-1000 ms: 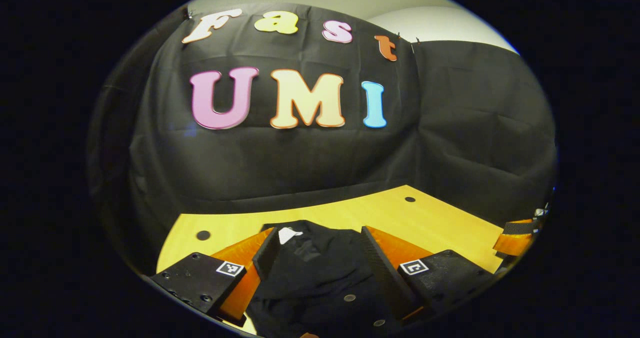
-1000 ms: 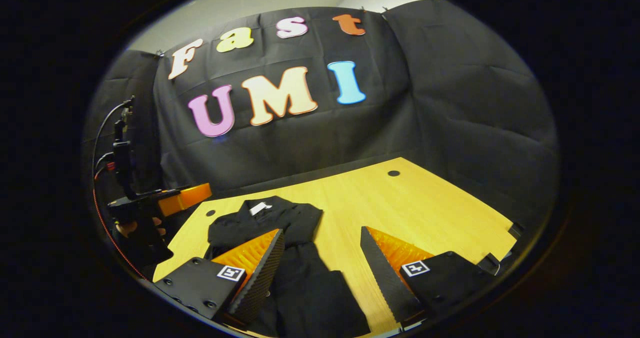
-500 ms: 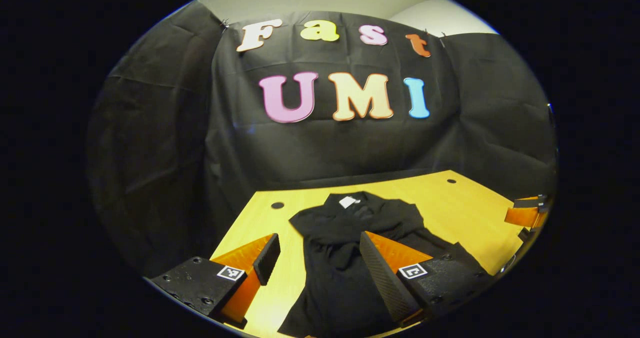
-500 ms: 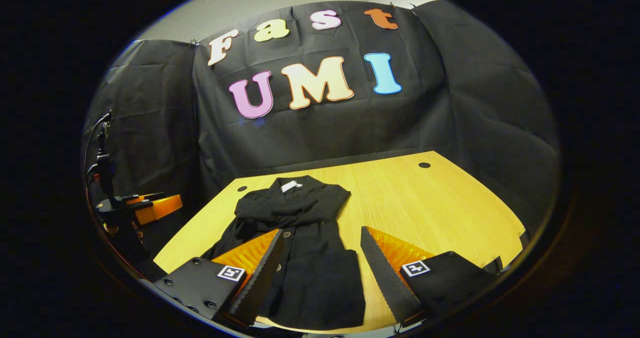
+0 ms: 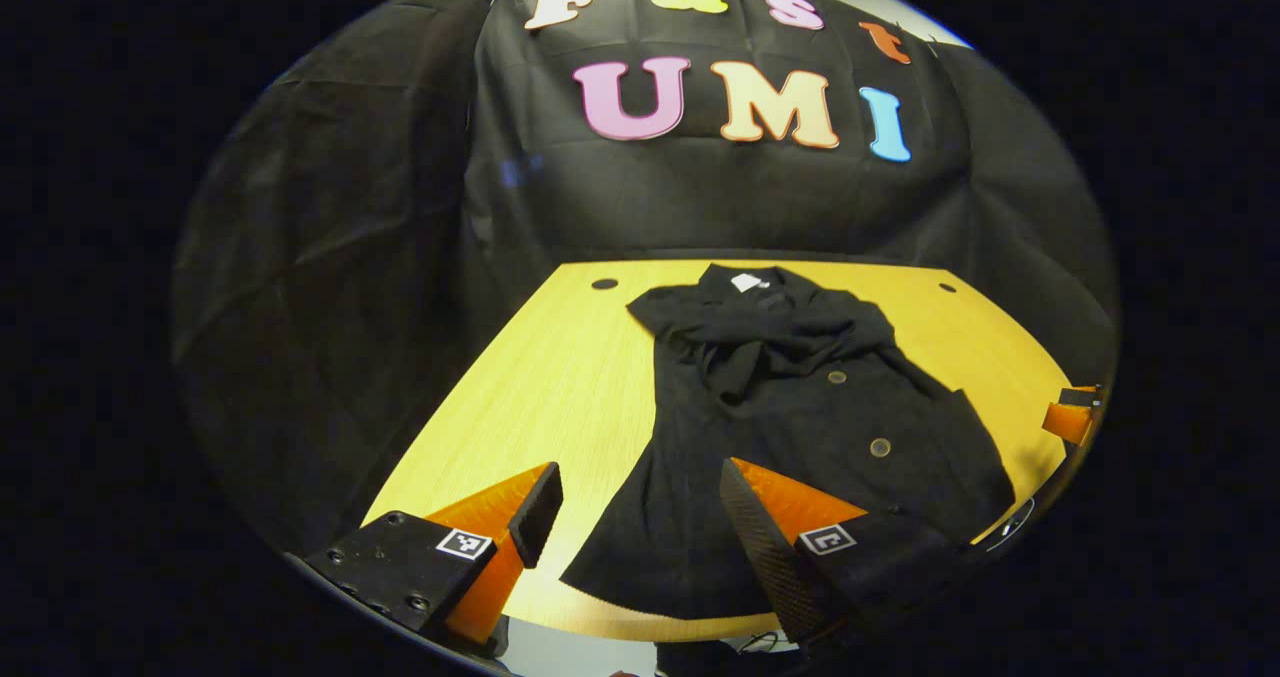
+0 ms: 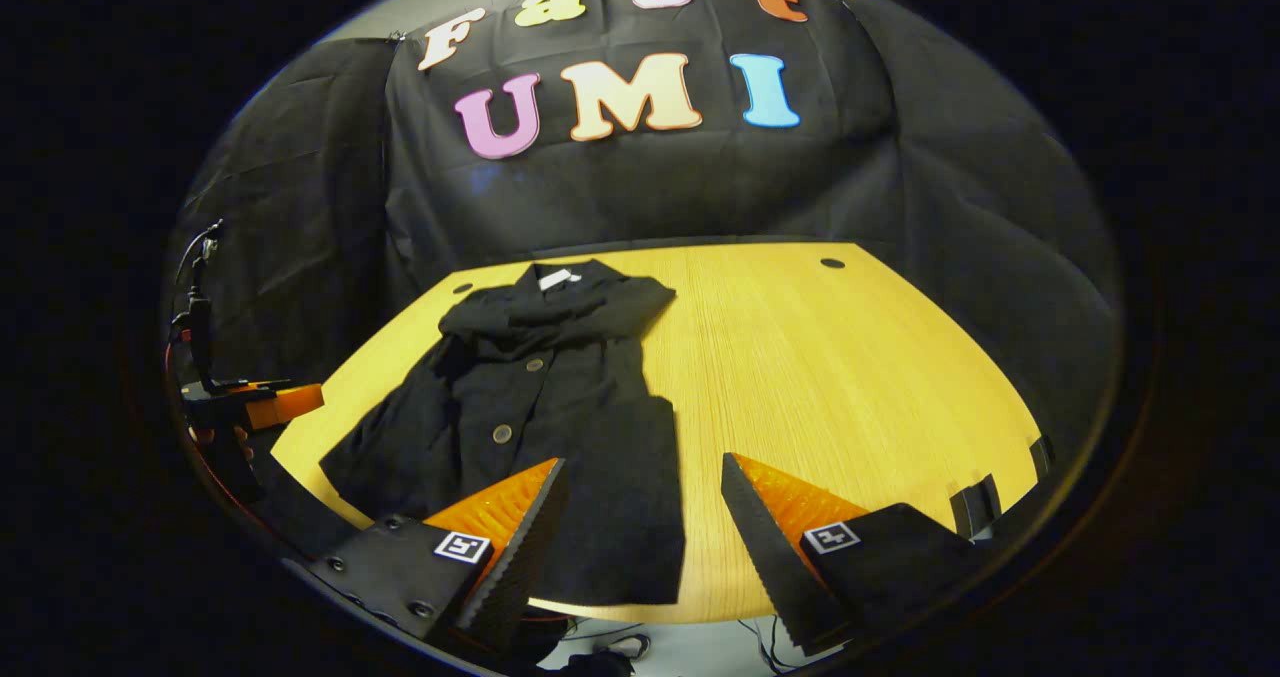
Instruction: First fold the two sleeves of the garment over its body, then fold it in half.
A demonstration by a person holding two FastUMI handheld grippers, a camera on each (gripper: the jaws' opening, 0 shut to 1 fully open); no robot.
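Left tool (image 5: 640, 517) agape; right tool (image 6: 645, 512) agape, both empty.

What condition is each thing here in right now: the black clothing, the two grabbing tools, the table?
garment: flat on the table, collar at the far end, both sleeves folded over the chest, not yet folded in half.
left gripper: open, holding nothing, above the garment's near hem.
right gripper: open, holding nothing, above the hem's other corner.
table: bare wood beside the garment.
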